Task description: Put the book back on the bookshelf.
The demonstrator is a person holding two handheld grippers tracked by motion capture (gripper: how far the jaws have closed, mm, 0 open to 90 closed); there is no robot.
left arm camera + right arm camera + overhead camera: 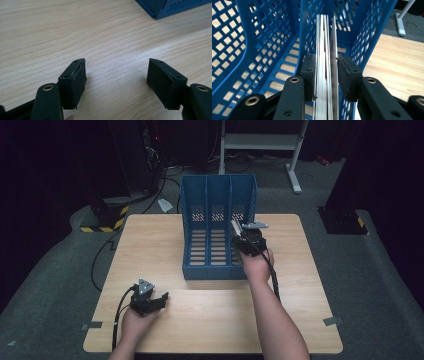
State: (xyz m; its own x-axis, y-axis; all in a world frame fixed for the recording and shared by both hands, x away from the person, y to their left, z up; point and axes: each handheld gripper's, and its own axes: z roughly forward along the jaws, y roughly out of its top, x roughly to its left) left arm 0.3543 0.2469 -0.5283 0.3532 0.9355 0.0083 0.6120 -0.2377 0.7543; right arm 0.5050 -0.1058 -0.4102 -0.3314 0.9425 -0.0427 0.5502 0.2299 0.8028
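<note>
Booklet, thin, held edge-on over the right-hand compartment of the blue file rack

Item is pinched near its lower edge by the right claw, jaws closed flat on both covers; left claw is rested wide open on the desk, nothing held. Item is judged light and flexible: layered pages and a loose outer sheet are seen to splay slightly at the top, so sagging or fanning is to be expected. Glossy covers may be slippery. A firm grip close to the bound edge is advised
</note>
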